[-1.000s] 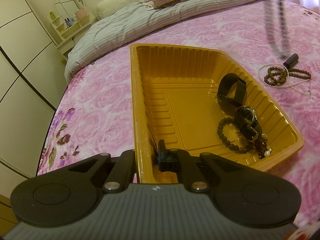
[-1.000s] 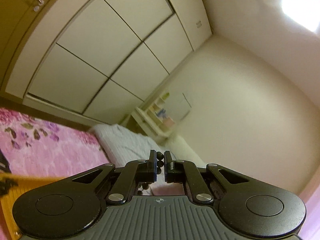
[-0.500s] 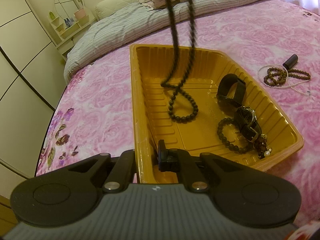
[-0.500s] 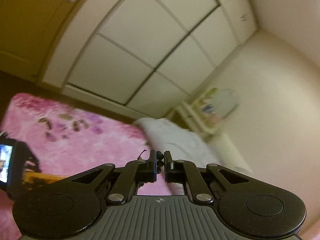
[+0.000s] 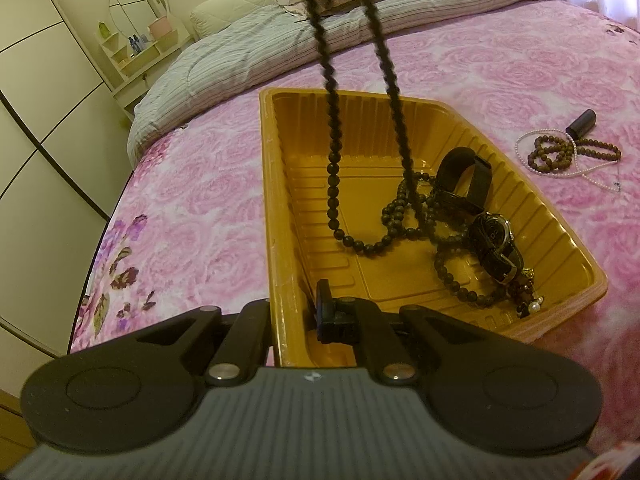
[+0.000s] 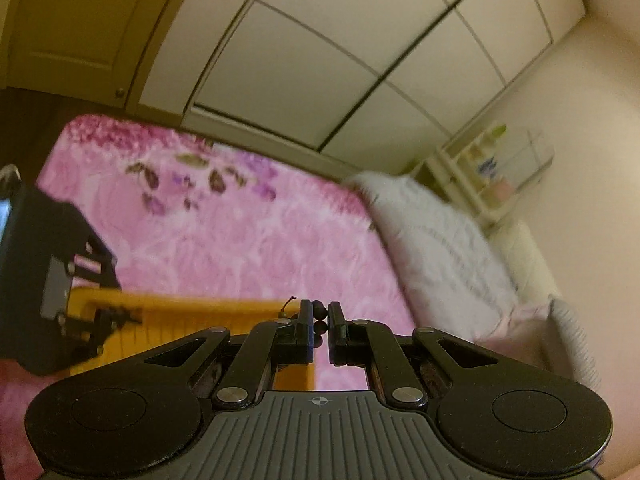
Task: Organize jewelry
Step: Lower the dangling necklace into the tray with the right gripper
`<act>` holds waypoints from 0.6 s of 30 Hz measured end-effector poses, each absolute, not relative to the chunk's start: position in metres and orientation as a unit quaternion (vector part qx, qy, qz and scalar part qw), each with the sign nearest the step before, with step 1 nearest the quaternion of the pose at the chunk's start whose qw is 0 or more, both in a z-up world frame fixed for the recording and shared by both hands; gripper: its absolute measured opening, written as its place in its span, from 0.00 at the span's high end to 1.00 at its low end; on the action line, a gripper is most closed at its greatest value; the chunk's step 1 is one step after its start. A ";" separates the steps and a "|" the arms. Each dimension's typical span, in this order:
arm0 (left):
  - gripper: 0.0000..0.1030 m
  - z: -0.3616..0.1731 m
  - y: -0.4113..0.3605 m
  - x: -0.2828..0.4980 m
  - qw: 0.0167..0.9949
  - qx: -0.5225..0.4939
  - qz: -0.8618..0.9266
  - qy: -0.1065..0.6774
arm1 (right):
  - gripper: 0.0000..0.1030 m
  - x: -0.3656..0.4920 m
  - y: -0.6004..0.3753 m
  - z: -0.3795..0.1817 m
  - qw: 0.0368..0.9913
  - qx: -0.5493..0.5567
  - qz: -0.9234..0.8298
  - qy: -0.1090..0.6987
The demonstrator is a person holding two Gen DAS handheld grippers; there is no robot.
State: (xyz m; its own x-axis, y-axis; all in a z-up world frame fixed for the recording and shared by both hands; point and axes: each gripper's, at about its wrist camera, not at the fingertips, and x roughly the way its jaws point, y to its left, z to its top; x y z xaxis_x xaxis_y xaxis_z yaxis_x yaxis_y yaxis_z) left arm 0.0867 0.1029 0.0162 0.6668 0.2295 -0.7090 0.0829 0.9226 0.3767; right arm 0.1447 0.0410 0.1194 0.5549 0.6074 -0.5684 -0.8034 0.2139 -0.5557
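A yellow plastic tray (image 5: 568,240) lies on the pink bedspread. My left gripper (image 5: 294,312) is shut on the tray's near left rim. A long black bead necklace (image 5: 334,184) hangs from above into the tray, its lower end lying on the tray floor. My right gripper (image 6: 319,322) is shut on the necklace's beads (image 6: 319,326), above the tray (image 6: 180,312). In the tray lie a black watch (image 5: 494,236), a black strap band (image 5: 464,174) and a dark bead bracelet (image 5: 460,280).
On the bedspread right of the tray lie a brown bead strand (image 5: 560,154), a thin pearl necklace (image 5: 596,172) and a small dark tube (image 5: 582,122). A striped quilt (image 5: 248,60) and pillows lie beyond. Wardrobe doors (image 6: 320,60) stand left of the bed.
The black necklace swung in from the right and came down over the tray; its lower end now lies coiled on the tray floor. The right gripper tilted downward. The left gripper stayed put.
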 end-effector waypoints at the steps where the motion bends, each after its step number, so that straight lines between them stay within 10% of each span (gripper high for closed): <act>1: 0.96 0.016 0.103 0.087 0.892 0.192 0.041 0.406 | 0.94 0.145 0.039 0.118 0.770 -0.428 0.458 0.121; 18: 0.96 0.016 0.105 0.086 0.893 0.189 0.041 0.407 | 0.94 0.151 0.024 0.102 0.762 -0.392 0.483 0.179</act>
